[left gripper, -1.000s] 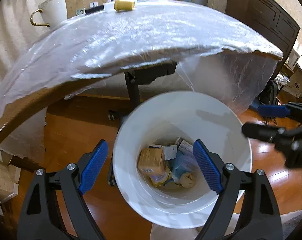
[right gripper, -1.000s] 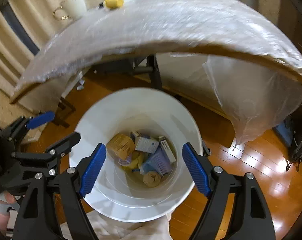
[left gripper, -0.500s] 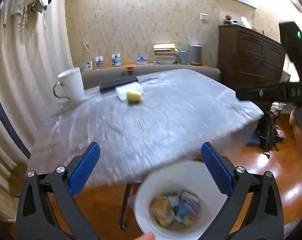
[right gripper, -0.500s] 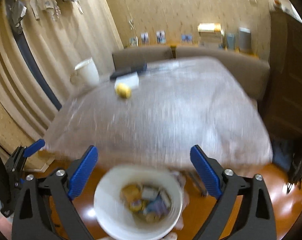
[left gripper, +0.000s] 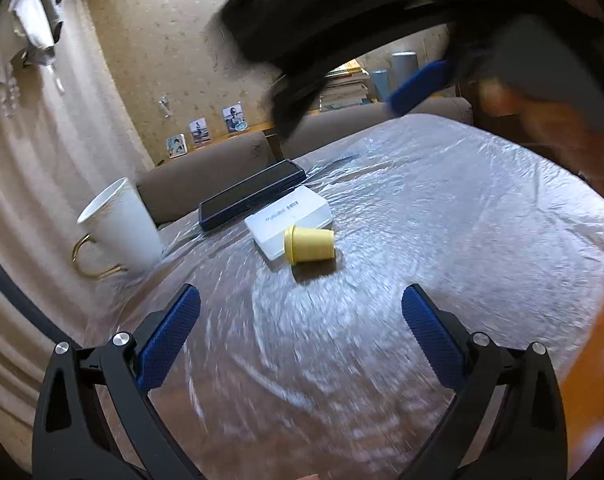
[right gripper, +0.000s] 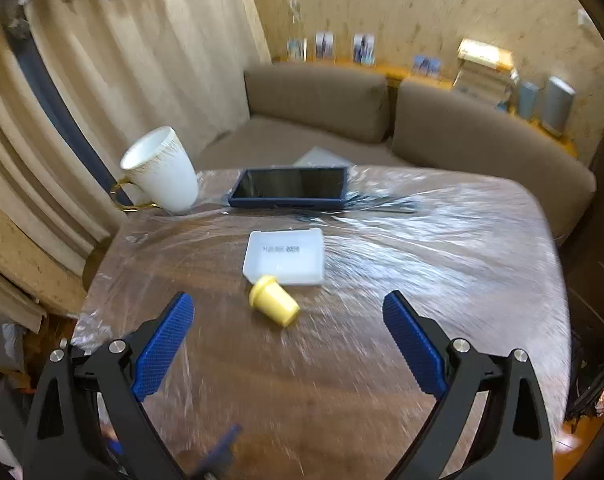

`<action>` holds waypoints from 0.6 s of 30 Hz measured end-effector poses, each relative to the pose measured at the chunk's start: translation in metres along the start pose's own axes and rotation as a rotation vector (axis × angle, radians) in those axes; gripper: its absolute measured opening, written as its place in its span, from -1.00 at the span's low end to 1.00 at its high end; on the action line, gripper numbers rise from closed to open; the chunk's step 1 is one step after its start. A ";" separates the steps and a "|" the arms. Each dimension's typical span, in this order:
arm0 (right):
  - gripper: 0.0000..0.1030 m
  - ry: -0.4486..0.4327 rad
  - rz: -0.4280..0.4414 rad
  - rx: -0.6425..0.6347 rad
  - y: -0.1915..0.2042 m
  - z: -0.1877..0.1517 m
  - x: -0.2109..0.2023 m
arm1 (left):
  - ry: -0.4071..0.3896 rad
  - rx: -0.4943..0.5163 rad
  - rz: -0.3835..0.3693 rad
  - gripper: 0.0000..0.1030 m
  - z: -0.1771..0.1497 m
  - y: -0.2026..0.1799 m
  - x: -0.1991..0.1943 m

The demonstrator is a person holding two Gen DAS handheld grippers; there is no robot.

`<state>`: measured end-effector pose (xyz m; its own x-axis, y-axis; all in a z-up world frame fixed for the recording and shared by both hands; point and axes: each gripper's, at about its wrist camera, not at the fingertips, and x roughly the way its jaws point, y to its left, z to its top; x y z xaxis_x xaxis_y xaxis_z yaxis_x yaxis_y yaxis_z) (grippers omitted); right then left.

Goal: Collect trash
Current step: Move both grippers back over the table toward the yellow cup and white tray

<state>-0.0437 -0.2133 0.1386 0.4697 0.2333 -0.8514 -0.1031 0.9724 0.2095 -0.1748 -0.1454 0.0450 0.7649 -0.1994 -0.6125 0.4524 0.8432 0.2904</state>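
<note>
We hold both grippers over the plastic-covered table (right gripper: 441, 264), nothing in either. Left gripper (left gripper: 302, 332) has its fingers spread wide apart; right gripper (right gripper: 288, 344) is the same, jaws wide and empty.

The trash item we take to be next is the small yellow cup (right gripper: 274, 306), lying tipped on its side. Landmark is the white box lid (right gripper: 286, 256): the cup sits at the lid's near edge, rim touching or just beside it; we can't tell which from the right view. In the left wrist view the yellow cup (left gripper: 309, 244) overlaps the near corner of the white box lid (left gripper: 290, 220). Beyond the lid lies a dark tablet (right gripper: 290, 188), and off to the lid's far left stands a white mug (right gripper: 162, 170) with a gold handle. We judge neither to be trash.

Handling guess: the cup looks light, thin-walled and a bit squashy, and it will roll on the slick plastic sheet. We would close across its body mid-length, fingers square to the axis, with gentle squeeze. Risks: pinching the wrinkled film with it, or nudging it away before the jaws close.
</note>
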 end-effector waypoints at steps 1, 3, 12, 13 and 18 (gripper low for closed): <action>0.83 0.039 -0.012 0.000 0.002 0.011 0.021 | 0.002 0.009 -0.001 0.97 0.001 0.000 0.004; 0.83 0.080 -0.032 -0.010 0.009 0.018 0.045 | 0.009 0.018 -0.009 0.97 0.002 0.001 0.012; 0.82 0.222 -0.117 -0.061 0.020 0.040 0.123 | 0.028 -0.006 -0.047 0.97 0.005 0.017 0.036; 0.82 0.234 -0.110 -0.058 0.020 0.041 0.128 | 0.029 -0.008 -0.051 0.97 0.005 0.019 0.038; 0.62 0.282 -0.112 -0.071 0.019 0.045 0.144 | 0.029 -0.007 -0.064 0.97 0.009 0.023 0.045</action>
<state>0.0612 -0.1619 0.0414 0.2211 0.1087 -0.9692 -0.1302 0.9882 0.0812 -0.1254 -0.1393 0.0309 0.7206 -0.2386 -0.6510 0.4968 0.8326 0.2447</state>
